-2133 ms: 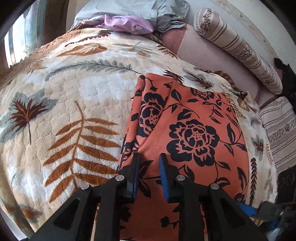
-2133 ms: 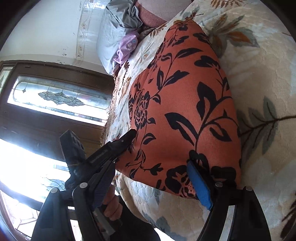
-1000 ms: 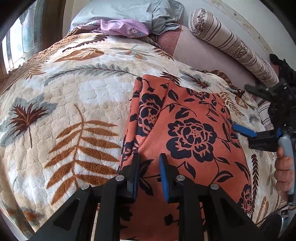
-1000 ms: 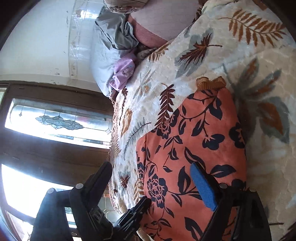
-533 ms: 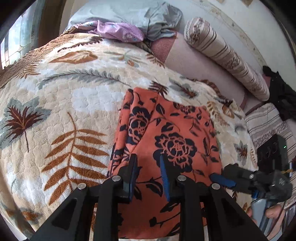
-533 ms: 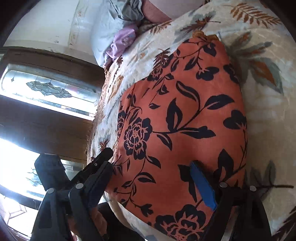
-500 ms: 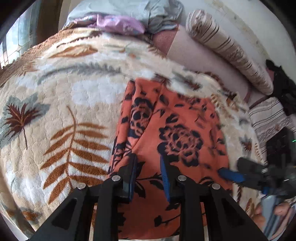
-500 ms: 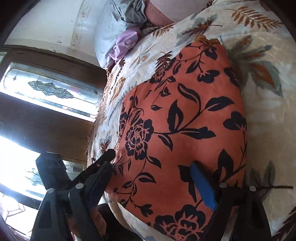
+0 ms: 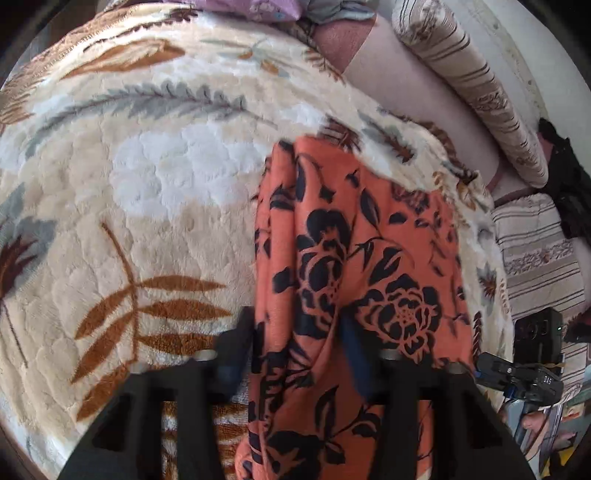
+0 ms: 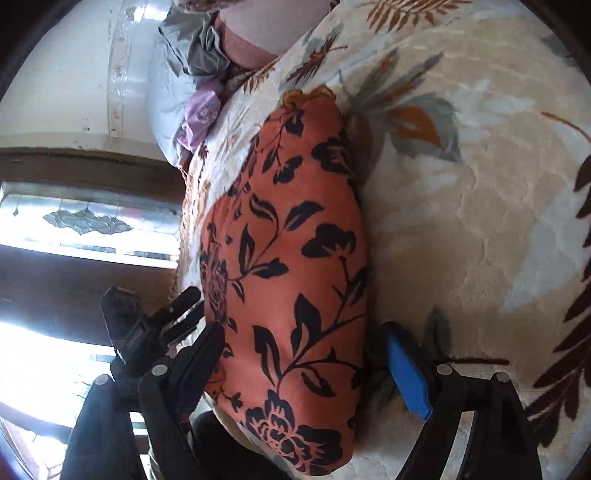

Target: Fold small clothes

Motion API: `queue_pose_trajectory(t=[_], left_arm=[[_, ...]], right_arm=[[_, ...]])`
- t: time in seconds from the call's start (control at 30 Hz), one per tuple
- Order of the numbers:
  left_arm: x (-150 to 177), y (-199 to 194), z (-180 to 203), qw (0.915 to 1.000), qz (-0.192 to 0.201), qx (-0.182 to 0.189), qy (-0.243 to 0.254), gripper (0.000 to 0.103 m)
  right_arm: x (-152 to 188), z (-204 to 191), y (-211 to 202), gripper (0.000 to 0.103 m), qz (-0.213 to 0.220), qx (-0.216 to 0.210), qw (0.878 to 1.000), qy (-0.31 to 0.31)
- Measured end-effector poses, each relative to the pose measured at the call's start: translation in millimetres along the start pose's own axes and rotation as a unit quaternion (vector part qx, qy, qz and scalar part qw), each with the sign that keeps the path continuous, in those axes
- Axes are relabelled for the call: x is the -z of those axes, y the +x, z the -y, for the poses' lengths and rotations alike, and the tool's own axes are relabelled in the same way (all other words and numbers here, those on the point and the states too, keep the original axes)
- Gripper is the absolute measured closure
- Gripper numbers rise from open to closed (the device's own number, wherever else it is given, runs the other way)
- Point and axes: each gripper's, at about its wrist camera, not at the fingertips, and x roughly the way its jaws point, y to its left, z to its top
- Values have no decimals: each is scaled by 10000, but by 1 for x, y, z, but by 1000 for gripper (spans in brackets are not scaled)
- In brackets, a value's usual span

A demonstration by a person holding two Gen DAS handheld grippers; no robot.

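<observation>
— How are the fingers of the left gripper (image 9: pixel 295 347) set?

— They are spread apart, and a raised ridge of the orange floral garment (image 9: pixel 354 258) is straddled by them; whether the cloth is actually pressed by the pads cannot be told, since that view is blurred.

— And the right gripper (image 10: pixel 303 362)?

— Its fingers are held wide apart, with nothing clamped. The near end of the garment (image 10: pixel 291 266) is framed between them, the blue pad (image 10: pixel 406 376) being seen just beside the cloth's edge, over the blanket.

— What is given by one view and not the other?

— In the right wrist view the left gripper (image 10: pixel 177 314) is seen from outside, at the garment's far edge, and a stained-glass window (image 10: pixel 85 221) in a dark wooden frame is shown. In the left wrist view a striped bolster (image 9: pixel 469 85) and the right gripper's body (image 9: pixel 517 373) at the lower right are shown.

— Where is the garment laid?

— It is laid lengthwise on a cream leaf-patterned blanket (image 9: pixel 147 184), well apart from the purple cloth (image 9: pixel 255 7) and grey bedding (image 10: pixel 192 51) bunched at the bed's head.
</observation>
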Motion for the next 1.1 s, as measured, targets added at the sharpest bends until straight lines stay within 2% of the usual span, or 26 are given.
queue_pose_trajectory(t=[0.03, 0.1, 0.17, 0.23, 0.27, 0.3, 0.33, 0.4, 0.43, 0.5, 0.57, 0.63, 0.67, 0.7, 0.73, 0.77, 0.8, 0.83, 0.9, 0.97, 1.03, 1.07, 1.1], left_arm=[[2, 0, -3, 9999, 108, 94, -59, 67], [4, -5, 2, 9999, 159, 37, 16, 75], [7, -7, 12, 9991, 227, -190, 306, 76], [10, -3, 7, 9994, 231, -83, 245, 75], [9, -2, 4, 9997, 209, 9, 156, 74], [6, -4, 1, 9998, 179, 81, 62, 72], [4, -7, 2, 9999, 146, 61, 61, 69], [1, -19, 9, 9996, 187, 3, 204, 69], [-3, -27, 11, 9992, 283, 32, 295, 67], [-15, -35, 13, 9983, 408, 187, 372, 50], [-30, -30, 9, 9984, 425, 298, 225, 48], [-45, -13, 3, 9992, 217, 331, 29, 49], [-50, -4, 0, 9995, 132, 278, -79, 52], [-52, 4, -4, 9996, 71, 241, -123, 74], [-52, 9, -8, 9990, 32, 384, -222, 79], [-50, 9, -12, 9980, 103, 492, -373, 83], [-48, 8, -16, 9973, 158, 537, -465, 84], [-46, 8, -19, 9967, 168, 603, -519, 84], [-44, 8, -23, 9956, 162, 706, -597, 82], [-42, -2, -18, 9961, 171, 628, -598, 79], [-31, -23, -4, 9983, 385, 346, -265, 78], [-22, -36, 5, 9982, 539, 266, -28, 70], [-12, -48, 13, 9973, 687, 219, 150, 52]], right_arm=[[3, -1, 11, 62, -132, 139, 9998, -69], [8, -8, 16, 64, -70, 446, 9986, -281], [13, -30, 11, 66, 105, 880, 9930, -781], [15, -33, 13, 66, 92, 1039, 9905, -898], [12, -25, 18, 65, -10, 965, 9924, -764], [9, -14, 17, 61, 4, 721, 9960, -526], [9, -7, 14, 52, 9, 547, 9979, -340], [8, -6, 6, 37, 43, 536, 9983, -244], [7, -8, 1, 32, 59, 435, 9987, -247], [0, -14, -14, 27, 269, 125, 9992, -272], [-15, -18, -26, 19, 598, 122, 9978, -245], [-33, -17, -24, 17, 691, 116, 9974, -188], [-42, -16, -18, 17, 626, 112, 9979, -136], [-50, -12, -8, 17, 501, 99, 9987, -77], [-56, -9, 4, 21, 358, 96, 9993, -10], [-58, -4, 11, 30, 252, 135, 9996, 21], [-58, -3, 17, 68, 223, 283, 9993, -124], [-55, -7, 22, 67, 240, 666, 9968, -384], [-47, -11, 22, 67, 414, 842, 9938, -602], [-47, -14, 21, 62, 457, 871, 9936, -564], [-46, -12, 15, 31, 454, 725, 9960, -264], [-43, -12, 8, 26, 526, 572, 9967, -234], [-37, -14, -1, 22, 654, 481, 9963, -271]])
